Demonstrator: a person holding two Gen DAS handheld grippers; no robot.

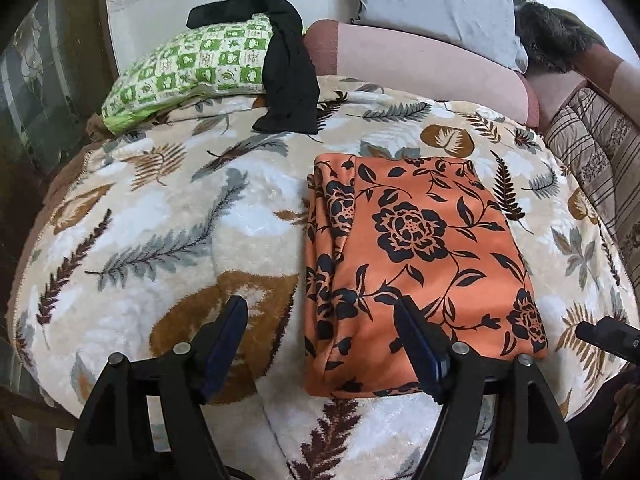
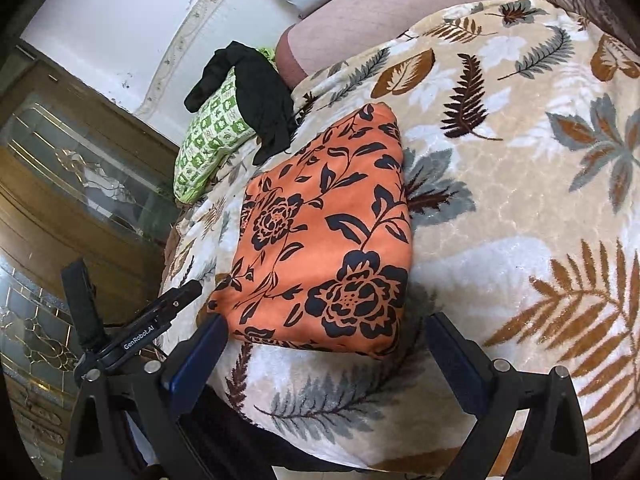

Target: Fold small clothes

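— Where's the garment you're folding?

— The orange floral cloth (image 1: 420, 256) lies folded into a flat rectangle on the leaf-patterned blanket (image 1: 160, 208). In my left wrist view it sits right of centre, with its layered fold edges stacked along its left side. In my right wrist view the same cloth (image 2: 328, 240) lies just beyond my fingers, toward the left.

— And your claws?

— My left gripper (image 1: 320, 340) has its jaws spread wide apart, holding nothing. Its right finger (image 1: 416, 344) shows over the near edge of the cloth; whether it touches the fabric I cannot tell. The left finger is over bare blanket. My right gripper (image 2: 328, 360) is also wide apart and empty, hovering at the cloth's near edge, one finger on each side of its near corner.

— Anything else on the bed?

— At the far left, a green-and-white checked pillow (image 1: 188, 68) with a black garment (image 1: 288, 76) draped across it, well apart from the orange cloth. Behind them are a pink bolster (image 1: 420, 64) and a grey pillow (image 1: 436, 4).
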